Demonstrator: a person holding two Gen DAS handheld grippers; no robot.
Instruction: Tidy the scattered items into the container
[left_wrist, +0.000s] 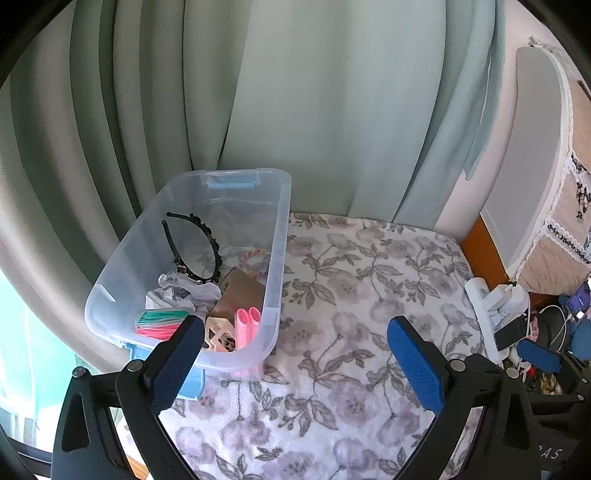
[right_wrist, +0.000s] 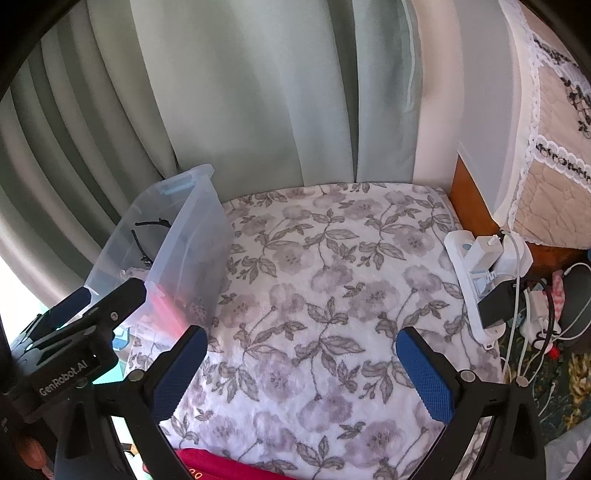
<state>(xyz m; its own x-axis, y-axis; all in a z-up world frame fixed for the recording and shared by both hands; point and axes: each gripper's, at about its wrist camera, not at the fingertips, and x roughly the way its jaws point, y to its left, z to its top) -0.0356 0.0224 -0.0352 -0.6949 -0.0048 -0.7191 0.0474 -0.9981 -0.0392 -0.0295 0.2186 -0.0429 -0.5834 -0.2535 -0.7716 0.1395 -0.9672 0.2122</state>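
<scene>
The task looks all but done: the clear container (left_wrist: 280, 236) at the floral blanket's (left_wrist: 369, 280) left edge holds headband (left_wrist: 192, 243), rollers (left_wrist: 247, 321) and the rest, while left gripper (left_wrist: 295, 365) and right gripper (right_wrist: 301, 373) hover with jaws spread, holding nothing, over bare blanket.

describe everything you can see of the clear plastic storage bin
The clear plastic storage bin is a translucent, rectangular, open-topped tub with a rolled rim and pale blue latch handles at both short ends. It sits upright on the floral grey-and-white blanket, at its left edge, close to the pale green curtain. Inside lie a black beaded headband, pink hair rollers, a bundle of pink and green sticks, white crumpled fabric, brown card and a braided ring. Neither gripper touches it.
</scene>
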